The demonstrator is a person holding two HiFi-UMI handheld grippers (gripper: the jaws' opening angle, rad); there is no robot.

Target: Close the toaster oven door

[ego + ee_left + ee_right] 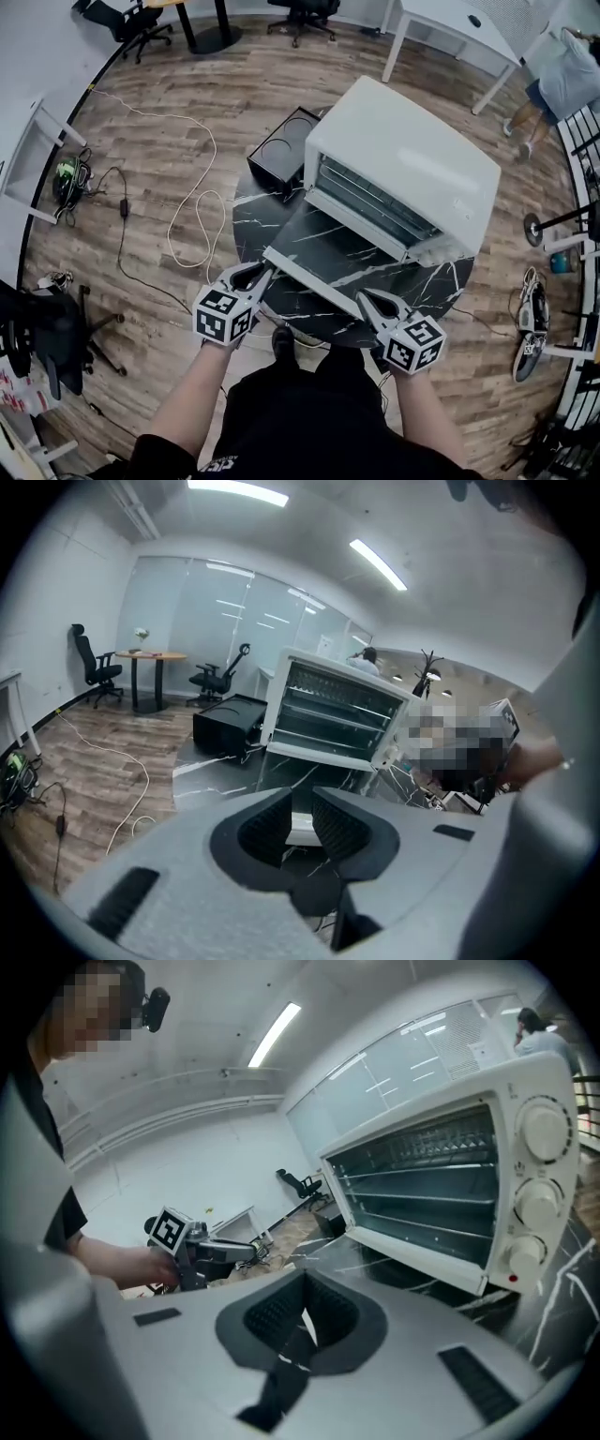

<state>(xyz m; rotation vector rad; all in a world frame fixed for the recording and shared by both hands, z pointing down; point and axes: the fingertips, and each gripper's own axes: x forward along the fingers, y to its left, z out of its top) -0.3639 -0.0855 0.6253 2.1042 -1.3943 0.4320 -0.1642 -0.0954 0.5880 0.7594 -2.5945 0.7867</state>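
Boxy white toaster oven (412, 159), glass door (328, 255) dropped open, on round black marble table (246, 223); left gripper (265, 273) parted, right gripper (362, 297) closed, empty.

Left tongs (256, 274), right tongs (366, 300): grey bodies, dark ribbed pads (263, 826), white cubes (223, 315) with black square markers. Black short-sleeved top (309, 422), probably black trousers, dark shoe (282, 342).

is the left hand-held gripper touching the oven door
Cannot tell. Left gripper view: door edge sits between the left hand-held gripper's open jaws; contact unclear.
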